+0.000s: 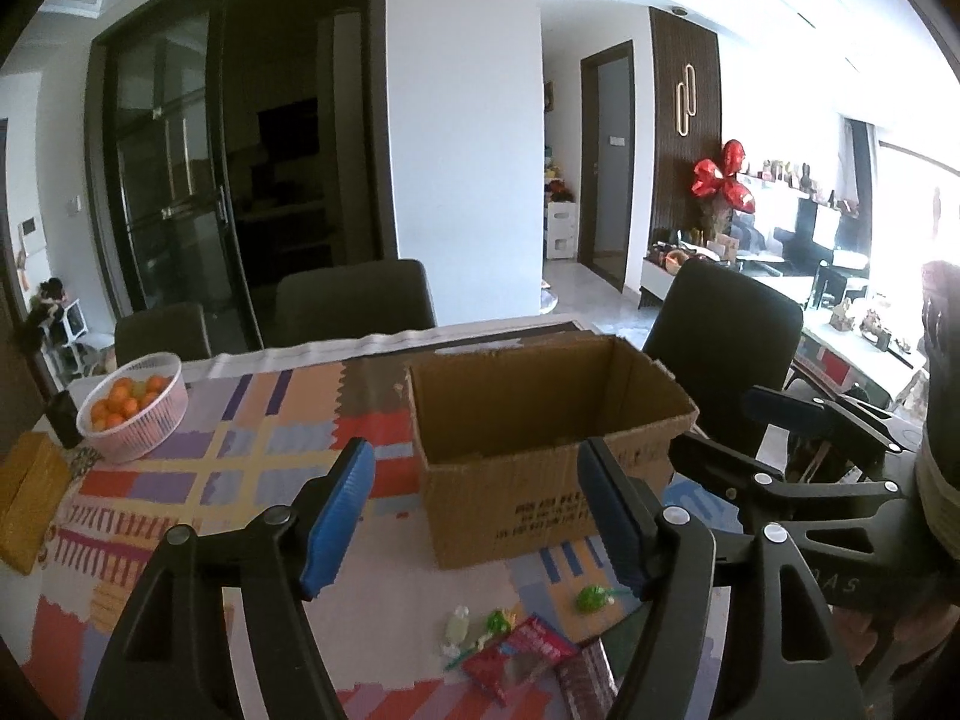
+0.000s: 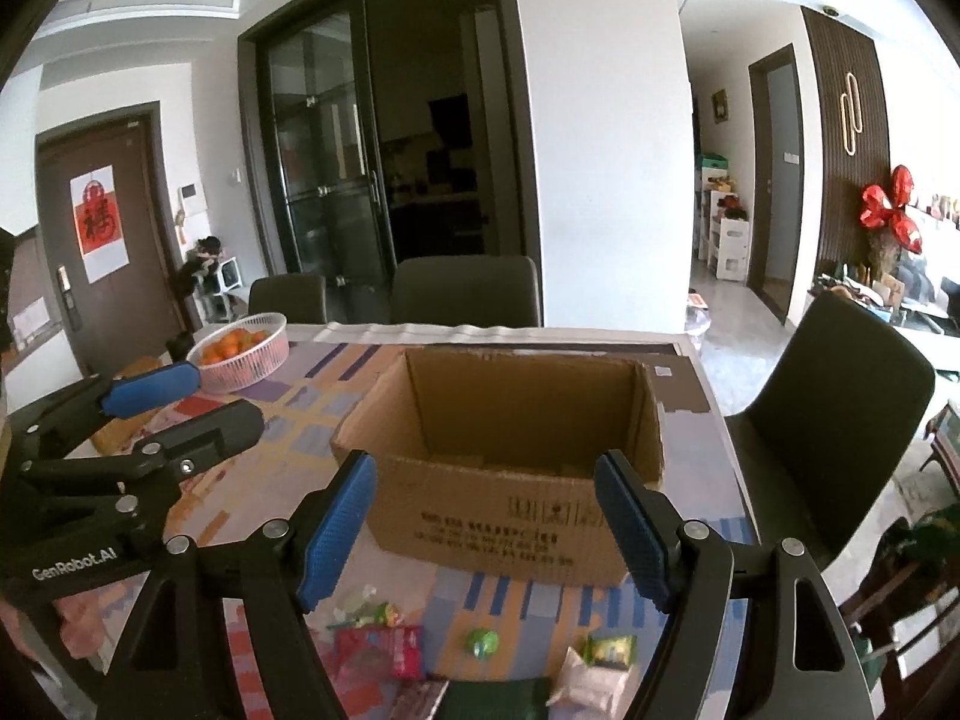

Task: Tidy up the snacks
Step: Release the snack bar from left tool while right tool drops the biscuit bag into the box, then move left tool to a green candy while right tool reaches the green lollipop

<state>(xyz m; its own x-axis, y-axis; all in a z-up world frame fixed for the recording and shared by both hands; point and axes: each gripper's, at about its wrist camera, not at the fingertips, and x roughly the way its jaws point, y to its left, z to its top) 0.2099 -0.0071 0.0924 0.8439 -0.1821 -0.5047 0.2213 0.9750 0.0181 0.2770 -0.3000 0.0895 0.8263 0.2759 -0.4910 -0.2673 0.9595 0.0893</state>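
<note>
An open cardboard box (image 1: 510,498) (image 2: 492,516) stands upright on the patterned tablecloth, and its visible inside looks bare. Loose snacks lie in front of it: a red packet (image 1: 516,654) (image 2: 384,648), a round green candy (image 1: 591,597) (image 2: 483,642), a yellow-green packet (image 2: 612,651), a pink packet (image 2: 591,684) and a dark green one (image 2: 498,699). My left gripper (image 1: 475,456) (image 2: 192,402) hovers open above the snacks, facing the box, with nothing between its blue pads. My right gripper (image 2: 485,462) (image 1: 741,432) is beside it, also open with nothing held.
A pink basket of oranges (image 1: 135,414) (image 2: 240,354) sits at the table's far left, with a yellow box (image 1: 27,498) nearer the left edge. Dark chairs (image 2: 468,288) stand behind the table and another chair (image 2: 840,420) at its right end.
</note>
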